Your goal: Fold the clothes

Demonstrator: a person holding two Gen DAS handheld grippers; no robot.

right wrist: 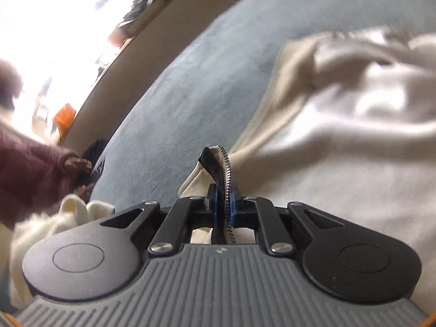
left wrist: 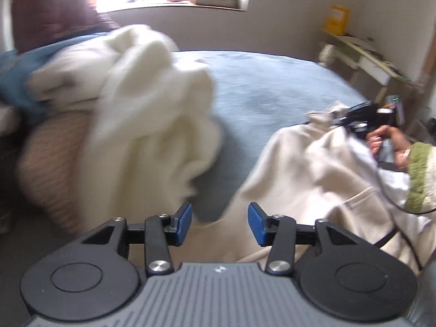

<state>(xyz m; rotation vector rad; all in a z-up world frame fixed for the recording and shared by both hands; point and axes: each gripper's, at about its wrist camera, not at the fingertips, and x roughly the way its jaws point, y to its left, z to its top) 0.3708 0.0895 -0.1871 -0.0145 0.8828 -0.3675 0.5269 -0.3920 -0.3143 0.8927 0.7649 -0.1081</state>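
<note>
Right hand-held gripper (right wrist: pixel 221 204): clenched on the zipper edge (right wrist: pixel 227 179) of the beige garment (right wrist: pixel 340 141), the metal teeth and dark tape standing up between its blue pads.
Left hand-held gripper (left wrist: pixel 219 223): released, blue pads apart with nothing between them; it hangs just over the near hem of the beige garment.
Beige garment: spread loosely on the bed (left wrist: pixel 272 87), rumpled, pale lining showing; in the left wrist view it lies to the right, running up toward the person's hand (left wrist: pixel 387 141) that holds the other tool.
Cream knit pile (left wrist: pixel 141 103): heaped on the left of the bed, apart from the beige garment, over something pinkish and blue; unfolded.
Further off: a window ledge (left wrist: pixel 190 2) with clutter and a shelf (left wrist: pixel 362 54) by the wall.
Step in hand: judged to be the start of a fold, one zipper edge secured and the second grip not yet made.
Next move: likely the free gripper must close on a matching edge or corner, so both can pull the garment flat before folding; both views are blurred, so the exact corner is unclear.
</note>
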